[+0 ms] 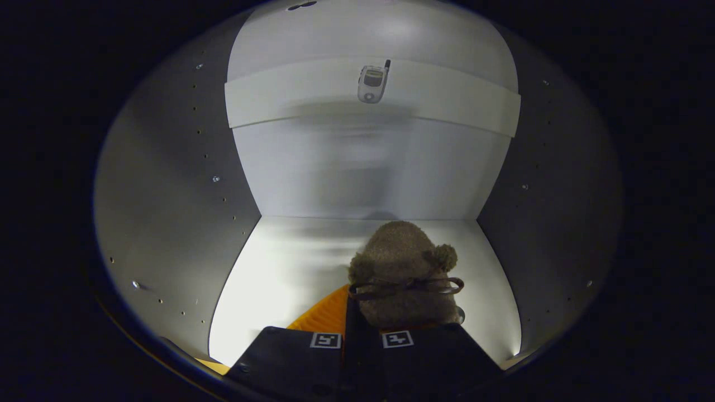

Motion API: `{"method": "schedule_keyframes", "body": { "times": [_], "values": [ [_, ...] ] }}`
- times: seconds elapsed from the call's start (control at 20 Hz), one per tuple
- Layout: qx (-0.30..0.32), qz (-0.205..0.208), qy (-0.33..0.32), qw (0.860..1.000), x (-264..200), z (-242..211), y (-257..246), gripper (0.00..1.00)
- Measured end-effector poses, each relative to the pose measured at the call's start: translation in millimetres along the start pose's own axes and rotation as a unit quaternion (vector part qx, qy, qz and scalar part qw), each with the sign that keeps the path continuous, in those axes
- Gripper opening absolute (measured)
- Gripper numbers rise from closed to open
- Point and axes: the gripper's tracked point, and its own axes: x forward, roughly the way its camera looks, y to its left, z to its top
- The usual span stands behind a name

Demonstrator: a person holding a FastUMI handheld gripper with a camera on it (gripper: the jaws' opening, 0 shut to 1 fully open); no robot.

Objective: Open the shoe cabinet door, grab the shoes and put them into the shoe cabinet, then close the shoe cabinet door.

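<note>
I am looking into the open shoe cabinet (pixel 179 195), with its white floor (pixel 279 268) lit below me. A fuzzy brown shoe (pixel 402 262) with two pompoms, a dark bow and an orange inside lies just ahead of my fingers, over the right half of that floor. My gripper (pixel 362 335) is shut on the shoe, its fingers close together with the shoe's near edge pinched between them. Whether the shoe rests on the floor or hangs just above it I cannot tell.
A white upper shelf (pixel 447 103) crosses the cabinet higher up, with a small flip phone (pixel 373 82) lying on it. Grey side walls with rows of peg holes close in left and right (pixel 547 195). The white back wall (pixel 363 167) stands beyond the shoe.
</note>
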Motion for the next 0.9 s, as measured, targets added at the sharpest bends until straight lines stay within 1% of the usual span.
{"method": "schedule_keyframes", "body": {
  "times": [0.05,0.15,0.25,0.35,0.45,0.5,0.55,0.6,0.8,0.9],
  "values": [
    [-0.001,0.0,0.004,1.0,-1.7,-2.4,1.1,0.12],
    [-0.004,0.003,0.0,1.0,-5.9,-4.0,4.5,0.19],
    [0.001,0.001,-0.004,1.0,-14.5,-5.3,4.8,0.42],
    [0.007,0.009,-0.006,1.0,-24.6,-7.7,7.8,0.65],
    [0.011,0.017,-0.012,1.0,-39.4,-9.1,11.2,0.79],
    [0.011,0.023,-0.016,1.0,-48.1,-9.8,13.3,0.83],
    [0.009,0.027,-0.022,0.999,-57.5,-10.4,14.5,0.89],
    [0.007,0.029,-0.029,0.999,-68.4,-10.3,14.5,0.98],
    [0.017,0.05,-0.052,0.997,-107.8,-9.0,15.9,0.99],
    [0.024,0.061,-0.085,0.994,-134.2,-4.5,14.1,0.99]
  ]
}}
